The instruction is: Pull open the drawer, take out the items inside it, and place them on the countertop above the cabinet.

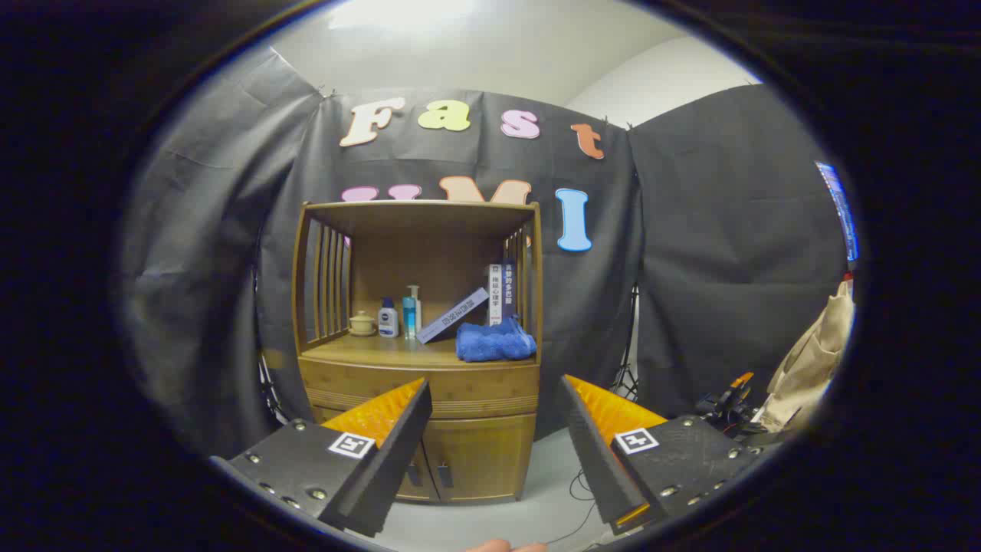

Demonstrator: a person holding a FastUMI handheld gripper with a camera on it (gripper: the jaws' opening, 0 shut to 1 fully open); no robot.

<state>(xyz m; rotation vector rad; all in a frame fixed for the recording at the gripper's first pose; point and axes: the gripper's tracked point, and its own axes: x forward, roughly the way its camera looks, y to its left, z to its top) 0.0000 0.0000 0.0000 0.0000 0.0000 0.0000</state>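
book spines (500, 293): printed text, too small to read | finger tags (351, 445): coded squares only

Brown wooden cabinet (418, 399) holds a blue towel (495, 342) before black cloth wall (705, 268).

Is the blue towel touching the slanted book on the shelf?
Cannot tell. In the gripper view the blue towel overlaps the slanted book's lower end. The fingers are open.
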